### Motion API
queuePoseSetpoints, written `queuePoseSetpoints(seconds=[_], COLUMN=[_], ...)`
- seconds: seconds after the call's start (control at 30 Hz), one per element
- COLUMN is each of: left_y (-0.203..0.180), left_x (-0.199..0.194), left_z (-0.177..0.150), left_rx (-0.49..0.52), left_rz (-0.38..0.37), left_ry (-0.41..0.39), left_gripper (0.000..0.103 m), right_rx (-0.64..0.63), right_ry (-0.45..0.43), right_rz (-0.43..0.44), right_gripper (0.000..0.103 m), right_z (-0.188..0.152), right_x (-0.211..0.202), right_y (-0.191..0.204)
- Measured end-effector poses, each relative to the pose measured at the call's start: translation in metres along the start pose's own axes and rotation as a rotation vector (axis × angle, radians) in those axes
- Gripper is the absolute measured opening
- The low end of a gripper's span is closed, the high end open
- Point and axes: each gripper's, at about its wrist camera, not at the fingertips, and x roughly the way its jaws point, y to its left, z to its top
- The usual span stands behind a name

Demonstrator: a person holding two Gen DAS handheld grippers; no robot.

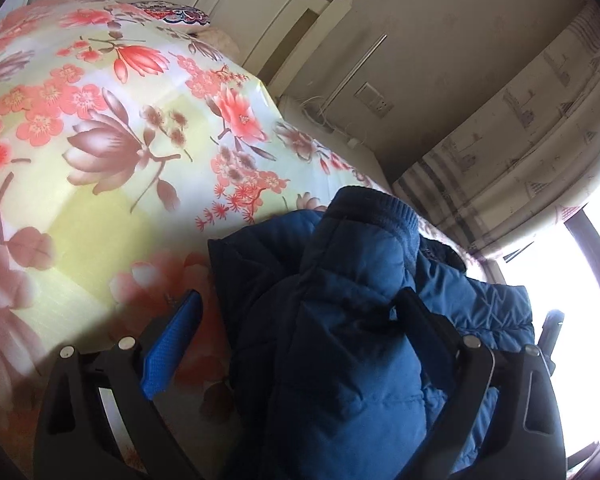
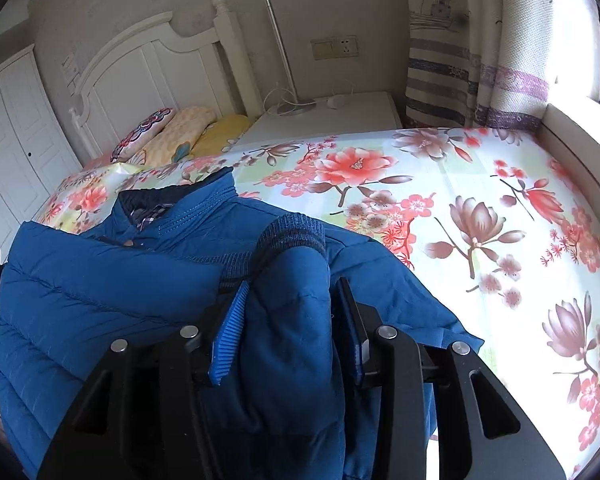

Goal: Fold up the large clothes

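Note:
A blue puffer jacket (image 2: 92, 288) lies on the floral bedspread (image 2: 460, 208), its collar (image 2: 196, 196) pointing toward the pillows. One sleeve (image 2: 288, 320) with a knit cuff (image 2: 292, 236) sits between the blue pads of my right gripper (image 2: 292, 282), which is shut on it. In the left wrist view another padded sleeve (image 1: 340, 360) with its ribbed cuff (image 1: 384, 208) lies between the fingers of my left gripper (image 1: 298, 296). That gripper stands wide open, its left pad (image 1: 172, 344) well clear of the fabric.
Pillows (image 2: 168, 132) lie by the white headboard (image 2: 148, 60). A white nightstand (image 2: 332, 116) with a lamp and cables stands beside the bed. A striped curtain (image 2: 460, 80) and a bright window (image 1: 572, 280) flank the bed; a white wardrobe (image 2: 8, 128) stands at left.

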Motion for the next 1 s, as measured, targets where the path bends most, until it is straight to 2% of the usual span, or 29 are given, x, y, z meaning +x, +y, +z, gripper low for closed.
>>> queuePoseSetpoints(seconds=[0.1, 0.33, 0.47, 0.57, 0.7, 0.77, 1.0], left_y=[0.007, 0.004, 0.0, 0.003, 0.012, 0.014, 0.007], left_x=[0.0, -0.01, -0.008, -0.002, 0.003, 0.003, -0.002], left_z=[-0.001, -0.003, -0.004, -0.004, -0.004, -0.003, -0.003], left_rx=[-0.021, -0.022, -0.004, -0.008, -0.034, -0.042, -0.02], left_rz=[-0.038, -0.043, -0.044, -0.072, -0.137, -0.158, -0.121], left_ry=[0.001, -0.035, -0.034, -0.019, -0.008, -0.005, -0.016], left_gripper=[0.096, 0.096, 0.096, 0.096, 0.096, 0.096, 0.096], right_rx=[-0.017, -0.009, -0.024, -0.032, 0.032, 0.039, 0.054], right_ry=[0.001, 0.012, 0.004, 0.001, 0.023, 0.024, 0.033], right_rz=[-0.023, -0.019, -0.029, -0.033, 0.033, 0.039, 0.054], right_gripper=[0.034, 0.037, 0.037, 0.036, 0.036, 0.036, 0.037], right_z=[-0.001, 0.0, -0.001, -0.002, -0.001, -0.001, -0.001], right_x=[0.001, 0.004, 0.004, 0.005, 0.011, 0.011, 0.012], right_y=[0.004, 0.001, 0.004, 0.005, -0.007, -0.007, -0.009])
